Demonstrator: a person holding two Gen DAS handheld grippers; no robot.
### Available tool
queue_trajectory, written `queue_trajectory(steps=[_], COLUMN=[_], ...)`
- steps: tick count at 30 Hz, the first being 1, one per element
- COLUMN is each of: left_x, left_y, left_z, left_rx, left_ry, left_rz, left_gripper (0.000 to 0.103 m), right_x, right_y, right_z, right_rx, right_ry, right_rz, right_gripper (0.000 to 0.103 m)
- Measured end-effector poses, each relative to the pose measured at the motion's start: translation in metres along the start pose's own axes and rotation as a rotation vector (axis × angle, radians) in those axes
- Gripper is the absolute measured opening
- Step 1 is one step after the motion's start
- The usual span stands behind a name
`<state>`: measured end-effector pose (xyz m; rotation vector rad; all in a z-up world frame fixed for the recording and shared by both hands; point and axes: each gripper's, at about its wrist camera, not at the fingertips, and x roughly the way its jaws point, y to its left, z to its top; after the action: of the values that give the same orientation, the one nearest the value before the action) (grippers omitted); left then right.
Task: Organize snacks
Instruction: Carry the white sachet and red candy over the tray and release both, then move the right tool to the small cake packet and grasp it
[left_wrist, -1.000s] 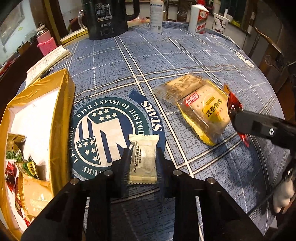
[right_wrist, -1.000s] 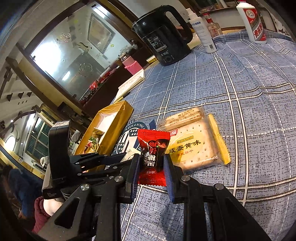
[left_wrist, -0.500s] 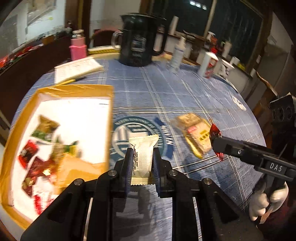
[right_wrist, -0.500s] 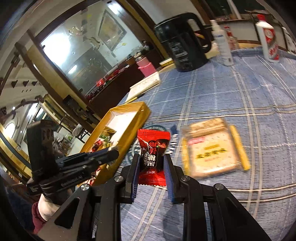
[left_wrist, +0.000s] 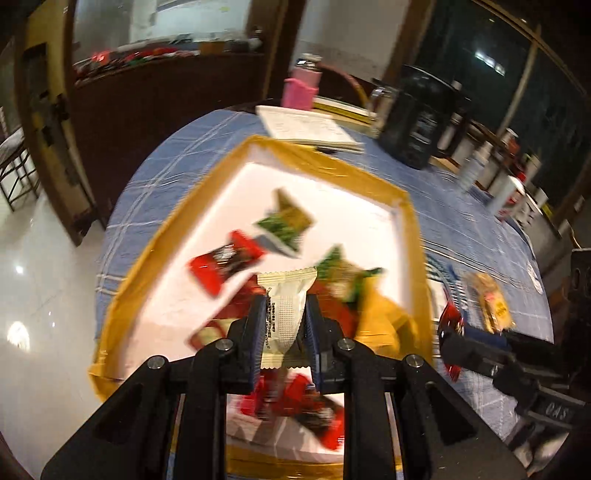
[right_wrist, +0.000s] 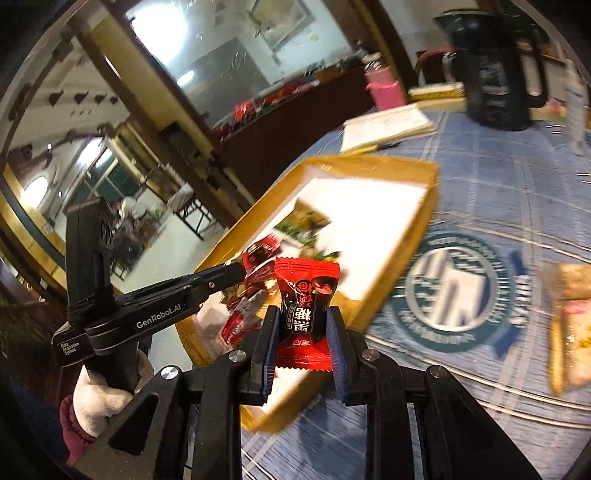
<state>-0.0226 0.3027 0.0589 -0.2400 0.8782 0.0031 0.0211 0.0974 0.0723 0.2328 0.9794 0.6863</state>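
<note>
My left gripper (left_wrist: 285, 334) is shut on a cream snack packet (left_wrist: 285, 314), held in the air over the gold-rimmed white box (left_wrist: 408, 236). Several red, green and yellow snack packets (left_wrist: 225, 260) lie inside that box. My right gripper (right_wrist: 302, 345) is shut on a red candy packet (right_wrist: 306, 314) and hovers at the box's near right rim (right_wrist: 402, 266). In the right wrist view the left gripper (right_wrist: 236, 271) reaches over the box from the left, with a gloved hand (right_wrist: 99, 398) on its handle. The left wrist view shows the right gripper (left_wrist: 448, 332) with its red packet just outside the box.
Biscuit packs (left_wrist: 489, 302) lie on the blue checked tablecloth (right_wrist: 498, 192) right of the box. A black kettle (left_wrist: 421, 118), a notebook (left_wrist: 306, 127), a pink cup (left_wrist: 301, 86) and bottles (left_wrist: 476, 164) stand at the far edge. The table's left edge drops to a tiled floor (left_wrist: 33, 295).
Both grippers have swung left from the middle of the table to the box, each carrying its packet. The left one closed tighter on the cream packet and lifted it off the cloth.
</note>
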Motion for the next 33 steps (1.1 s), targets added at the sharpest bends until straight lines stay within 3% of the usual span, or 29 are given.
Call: queue_trajectory(steps=[4,9,11,13,15,19,21,23,29,33], left_x=[-0.004,-0.027,-0.04,-0.055,-0.071,-0.096,-0.106,-0.112,-0.11,-0.112], left_y=[0.019,0.021,0.015,0.01,0.002,-0.016,-0.029,-0.04,-0.073,-0.089], left_z=[-0.006,-0.016,-0.021,-0.028,-0.035,-0.045,-0.049,-0.054,-0.068,-0.077], left_rx=[-0.043,-0.051,-0.038,-0.026,-0.027,-0.011,0.016,0.039,0.089,0.102], left_ry=[-0.018,-0.083,-0.135,-0.188,-0.243,-0.33,-0.356,-0.368,-0.312,-0.28], left_rz=[0.01,0.028,0.046,0.091,0.123,0.179,0.22,0.203,0.182,0.133], left_gripper=[0.019,0.046,0.048,0.057,0.072,0.085,0.087,0.087,0.087,0.087], right_x=[0.027,0.054,0.056,0.054,0.046,0.011,-0.01,-0.028,-0.076,-0.114], right_y=[0.025,0.037,0.035,0.034,0.032,0.032,0.028,0.02,-0.012,-0.025], right_z=[-0.006,-0.013,-0.013,-0.012,-0.011,-0.018,-0.027,-0.036,-0.069,-0.087], right_rx=[-0.05,-0.055,-0.056,-0.078,-0.079,-0.085,-0.072,-0.039,0.091,0.117], right_ry=[0.055,0.101,0.084,0.056,0.04,-0.035,-0.079,-0.107,-0.167,-0.246], right_rz=[0.02,-0.003,-0.04,-0.091,-0.092,-0.104,-0.111,-0.106,-0.086,-0.123], right_gripper=[0.026,0.029,0.031,0.033,0.035,0.037,0.045,0.048,0.048,0.048])
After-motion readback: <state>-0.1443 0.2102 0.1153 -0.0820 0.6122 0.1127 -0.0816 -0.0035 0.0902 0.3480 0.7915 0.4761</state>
